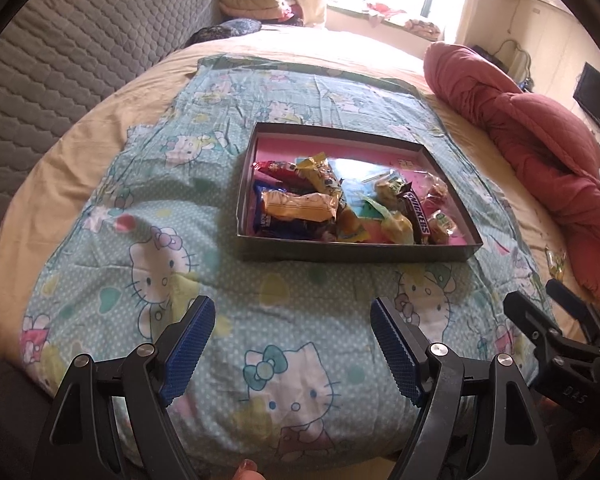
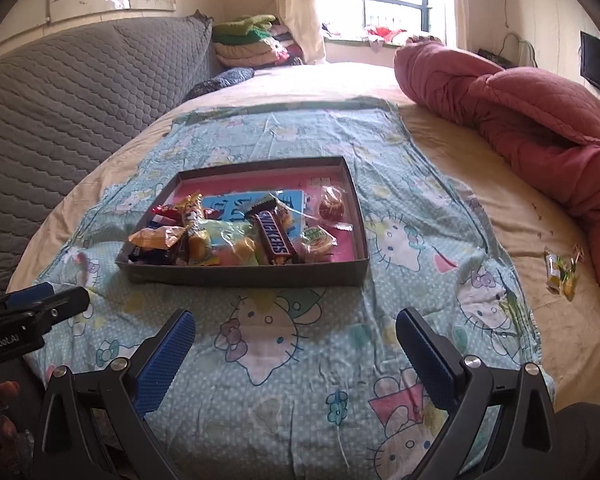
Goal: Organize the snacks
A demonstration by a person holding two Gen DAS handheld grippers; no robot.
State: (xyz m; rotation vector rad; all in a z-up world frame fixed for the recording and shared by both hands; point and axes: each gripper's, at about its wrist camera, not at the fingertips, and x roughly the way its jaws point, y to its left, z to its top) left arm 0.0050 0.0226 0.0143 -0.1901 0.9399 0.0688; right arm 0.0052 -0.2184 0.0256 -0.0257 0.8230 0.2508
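While both claws hang above the near edge of the bed, nothing lies between the blue ribbed pads of either. The left gripper [image 1: 292,316] stands spread wide and empty over the pale blue cartoon-cat printed cloth [image 1: 100,208]. The right gripper [image 2: 296,330] is likewise spread and empty, just beside the left one.

The task's goods sit in a shallow dark cardboard box with a pink floor [image 2: 362,236], which rests on the printed cloth ahead of both claws. Inside it, packets are heaped toward the left and near side: a brown Snickers bar [image 2: 274,238], an orange crinkled snack packet [image 1: 300,202], a red wrapper [image 1: 270,168] and several clear-wrapped small cakes [image 2: 332,206]. A blue printed card [image 2: 228,206] lies flat beneath them.

One small yellow-and-green wrapped sweet packet [image 2: 560,272] lies outside the box, well apart on the beige bedsheet [image 2: 460,152], near a bundled pink quilt [image 2: 520,108]. A grey quilted headboard cover [image 2: 72,108] borders the left.
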